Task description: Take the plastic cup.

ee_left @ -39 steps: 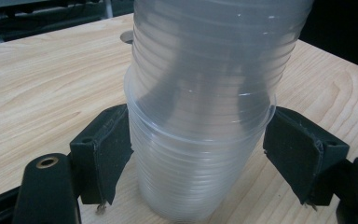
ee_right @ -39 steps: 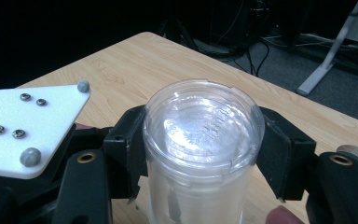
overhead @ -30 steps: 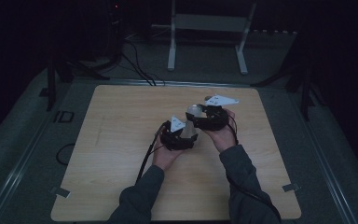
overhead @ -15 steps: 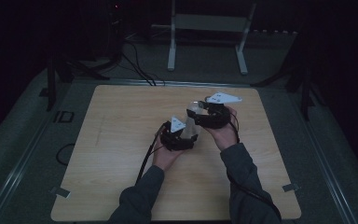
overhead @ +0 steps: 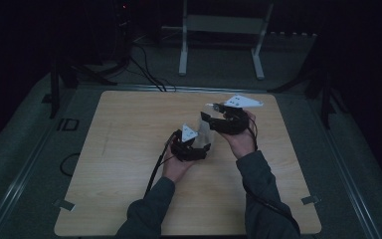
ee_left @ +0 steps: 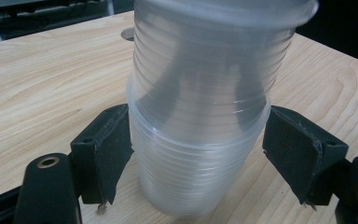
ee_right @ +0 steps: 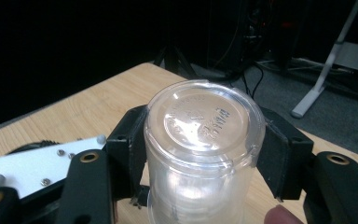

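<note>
Two clear ribbed plastic cups are joined as one stack point(overhead: 205, 130) near the middle of the wooden table point(overhead: 129, 149). The lower cup point(ee_left: 193, 177) rests on the table, and my left gripper point(ee_left: 198, 154) is shut on it, both pads touching just under its rim. The upper cup point(ee_left: 205, 56) rises from that rim. In the right gripper view its flat embossed base point(ee_right: 205, 116) faces the camera, with my right gripper point(ee_right: 200, 144) shut on its sides. From above, the left gripper point(overhead: 203, 142) sits low and the right gripper point(overhead: 208, 117) just above and behind it.
The left gripper's grey plate point(ee_right: 37, 165) lies close under the right gripper's left jaw. A metal stand point(overhead: 219, 45) and cables point(overhead: 149, 74) are on the dark floor beyond the table's far edge. Bare wood surrounds the hands on all sides.
The right gripper has edged slightly up and to the right with the upper cup. The left gripper has stayed where it was.
</note>
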A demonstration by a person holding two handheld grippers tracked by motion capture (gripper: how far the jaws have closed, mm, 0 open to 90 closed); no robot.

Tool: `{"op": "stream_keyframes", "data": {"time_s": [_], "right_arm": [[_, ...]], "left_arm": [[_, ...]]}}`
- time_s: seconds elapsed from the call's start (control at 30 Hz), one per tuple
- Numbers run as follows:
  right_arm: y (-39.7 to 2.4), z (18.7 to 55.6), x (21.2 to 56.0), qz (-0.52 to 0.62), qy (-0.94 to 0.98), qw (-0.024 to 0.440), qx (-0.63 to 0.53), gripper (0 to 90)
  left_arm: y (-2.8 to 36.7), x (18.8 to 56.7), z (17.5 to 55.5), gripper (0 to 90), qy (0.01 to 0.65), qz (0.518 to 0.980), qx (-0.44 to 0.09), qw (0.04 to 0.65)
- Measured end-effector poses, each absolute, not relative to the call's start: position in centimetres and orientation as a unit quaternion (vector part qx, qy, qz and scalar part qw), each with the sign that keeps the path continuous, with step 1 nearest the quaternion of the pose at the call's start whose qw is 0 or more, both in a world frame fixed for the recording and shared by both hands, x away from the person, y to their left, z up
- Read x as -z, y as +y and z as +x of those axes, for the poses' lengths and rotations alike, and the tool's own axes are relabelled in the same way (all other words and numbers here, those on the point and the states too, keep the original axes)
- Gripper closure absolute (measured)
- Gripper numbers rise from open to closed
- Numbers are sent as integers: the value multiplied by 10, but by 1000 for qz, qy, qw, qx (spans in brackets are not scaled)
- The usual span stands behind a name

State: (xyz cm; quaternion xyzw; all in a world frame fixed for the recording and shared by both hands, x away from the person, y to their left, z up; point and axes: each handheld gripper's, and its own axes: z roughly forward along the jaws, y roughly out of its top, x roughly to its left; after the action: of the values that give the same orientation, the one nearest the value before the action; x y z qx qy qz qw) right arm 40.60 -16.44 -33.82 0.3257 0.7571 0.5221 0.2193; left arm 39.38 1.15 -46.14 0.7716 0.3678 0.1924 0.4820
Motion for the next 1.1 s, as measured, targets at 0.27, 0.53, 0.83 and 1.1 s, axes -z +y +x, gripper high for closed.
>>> {"op": "stream_keyframes", "data": {"time_s": [0.27, 0.53, 0.83, 1.1], "right_arm": [[-168, 401, 327, 323, 744, 220, -542, 405], [-174, 398, 314, 322, 731, 223, -559, 406], [-185, 393, 303, 321, 720, 227, -572, 407], [-199, 388, 301, 329, 714, 236, -571, 407]], "left_arm": [[13, 462, 394, 236, 369, 772, -190, 482], [15, 461, 392, 236, 369, 771, -188, 484], [19, 459, 390, 234, 372, 766, -189, 489], [24, 458, 385, 233, 373, 762, -186, 495]]}}
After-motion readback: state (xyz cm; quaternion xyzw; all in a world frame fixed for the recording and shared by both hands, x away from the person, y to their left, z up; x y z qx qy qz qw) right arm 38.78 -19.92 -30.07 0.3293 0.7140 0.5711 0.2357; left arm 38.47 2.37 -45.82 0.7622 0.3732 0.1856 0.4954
